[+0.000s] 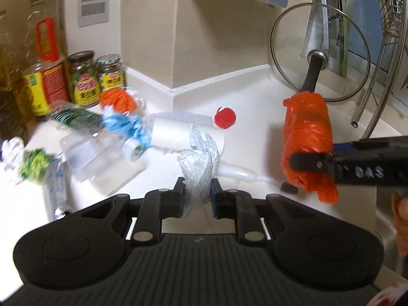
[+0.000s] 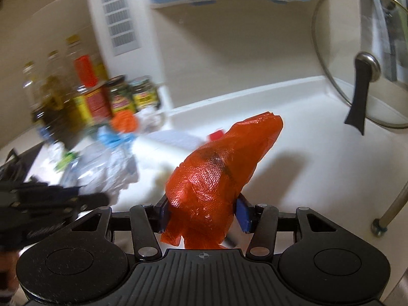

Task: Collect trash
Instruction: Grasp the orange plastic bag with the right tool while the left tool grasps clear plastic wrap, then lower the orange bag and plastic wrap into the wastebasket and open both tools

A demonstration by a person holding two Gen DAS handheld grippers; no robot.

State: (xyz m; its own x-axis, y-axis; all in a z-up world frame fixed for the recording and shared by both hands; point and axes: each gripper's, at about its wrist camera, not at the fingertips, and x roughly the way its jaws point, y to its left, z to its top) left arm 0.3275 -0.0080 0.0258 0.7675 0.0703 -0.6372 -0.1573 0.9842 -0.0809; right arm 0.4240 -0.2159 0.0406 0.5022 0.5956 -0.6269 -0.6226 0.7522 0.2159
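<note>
My left gripper [image 1: 198, 192] is shut on a crumpled clear plastic wrapper [image 1: 201, 158], held above the white counter [image 1: 250, 107]. My right gripper [image 2: 202, 211] is shut on an orange plastic bag [image 2: 216, 173] and holds it upright off the counter; the bag also shows in the left wrist view [image 1: 308, 142], with the right gripper [image 1: 306, 164] coming in from the right. More trash lies on the left of the counter: a crushed clear bottle [image 1: 84, 130], a blue wad [image 1: 122, 125], an orange wad [image 1: 117, 100], a cardboard tube [image 1: 178, 134] and a red scrap [image 1: 224, 117].
Jars [image 1: 84, 79] and oil bottles [image 1: 43, 81] stand at the back left corner. A glass pot lid [image 1: 318, 51] leans against the back right wall beside a metal dish rack [image 1: 382, 51]. A white wad [image 1: 12, 150] and green scrap [image 1: 35, 163] lie far left.
</note>
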